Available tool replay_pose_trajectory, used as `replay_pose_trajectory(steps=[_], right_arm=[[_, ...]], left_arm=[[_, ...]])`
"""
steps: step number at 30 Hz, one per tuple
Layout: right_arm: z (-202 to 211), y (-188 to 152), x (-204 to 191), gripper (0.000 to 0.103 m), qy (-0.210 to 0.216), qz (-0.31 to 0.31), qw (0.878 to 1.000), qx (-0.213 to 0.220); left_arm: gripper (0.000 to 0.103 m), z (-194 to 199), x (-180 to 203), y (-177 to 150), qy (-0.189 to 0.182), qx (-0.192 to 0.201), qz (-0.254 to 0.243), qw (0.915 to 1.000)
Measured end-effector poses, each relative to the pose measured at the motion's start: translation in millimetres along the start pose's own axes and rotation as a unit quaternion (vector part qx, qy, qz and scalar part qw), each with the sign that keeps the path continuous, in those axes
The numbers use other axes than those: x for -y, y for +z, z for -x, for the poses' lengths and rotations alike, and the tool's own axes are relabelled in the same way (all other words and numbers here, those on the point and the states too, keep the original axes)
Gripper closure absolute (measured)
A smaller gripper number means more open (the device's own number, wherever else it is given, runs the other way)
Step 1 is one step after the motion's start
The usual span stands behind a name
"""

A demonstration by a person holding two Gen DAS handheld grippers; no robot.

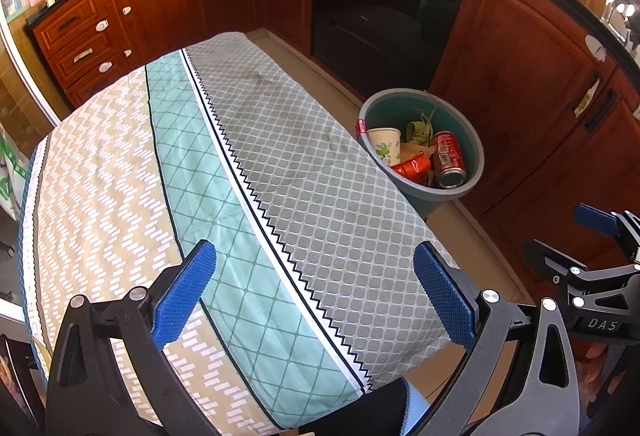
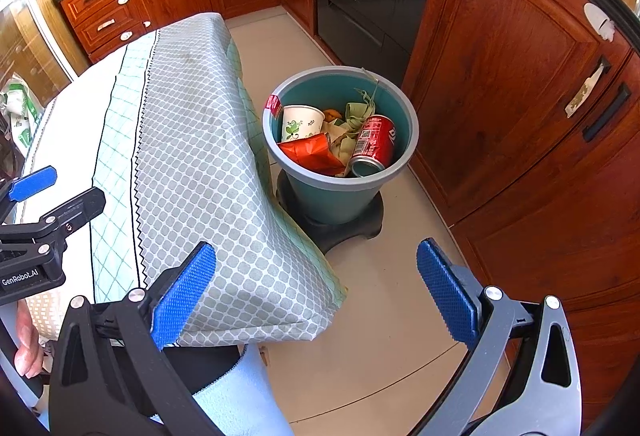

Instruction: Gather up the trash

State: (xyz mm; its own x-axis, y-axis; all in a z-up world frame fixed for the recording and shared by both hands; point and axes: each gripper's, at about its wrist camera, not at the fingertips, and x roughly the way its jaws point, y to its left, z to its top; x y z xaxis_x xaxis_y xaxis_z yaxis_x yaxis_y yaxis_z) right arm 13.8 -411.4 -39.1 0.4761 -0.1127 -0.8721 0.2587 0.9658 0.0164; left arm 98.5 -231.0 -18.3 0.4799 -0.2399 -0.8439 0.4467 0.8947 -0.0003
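Beside the cloth-covered table (image 1: 248,172), the bin (image 2: 340,192) holds trash; both grippers' jaws gape apart, empty.

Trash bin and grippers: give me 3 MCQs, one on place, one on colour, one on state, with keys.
1. Where does the trash bin stand?
A. on the table
B. on the floor beside the table
C. inside a cabinet

2. What colour is the soda can in the bin?
A. red
B. blue
C. silver only

3. What state are the two grippers in?
A. both shut on trash
B. left shut, right open
C. both open, holding nothing

Key: 1 B, the bin sits on a dark base on the floor next to the table. 2 A, the can's body is red. 3 C, the left gripper and the right gripper each show spread fingers with nothing between.
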Motion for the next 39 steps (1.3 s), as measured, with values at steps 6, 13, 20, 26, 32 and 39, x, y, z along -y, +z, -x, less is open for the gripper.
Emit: replay_pose_trajectory(steps=[6, 13, 20, 26, 32, 39], right_arm=[[-2, 1, 1, 0.006, 0.001, 0.000, 1.000, -0.001], [-4, 0, 0, 0.006, 0.001, 0.001, 1.000, 0.000], [-5, -1, 0, 0.006, -0.001, 0.001, 1.000, -0.002], [-6, 0, 0, 0.006, -0.001, 0.002, 1.000, -0.003], [-8, 1, 0, 0.006, -0.001, 0.003, 1.000, -0.004], [-8, 1, -2, 0.006, -0.002, 0.006, 1.000, -0.005]], left_arm=[[0.004, 3, 0, -1, 0.013, 0.010, -0.002, 0.9999], [0.004, 3, -1, -1, 0.007, 0.007, 0.001, 1.0000], [0.004, 2, 1, -1, 0.005, 0.004, 0.000, 1.0000], [0.004, -1, -1, -2, 0.001, -0.002, 0.004, 1.0000], [0.004, -5, -2, -3, 0.003, -0.009, 0.005, 0.9999], [0.004, -10, -5, -4, 0.001, -0.021, 0.013, 0.9997]])
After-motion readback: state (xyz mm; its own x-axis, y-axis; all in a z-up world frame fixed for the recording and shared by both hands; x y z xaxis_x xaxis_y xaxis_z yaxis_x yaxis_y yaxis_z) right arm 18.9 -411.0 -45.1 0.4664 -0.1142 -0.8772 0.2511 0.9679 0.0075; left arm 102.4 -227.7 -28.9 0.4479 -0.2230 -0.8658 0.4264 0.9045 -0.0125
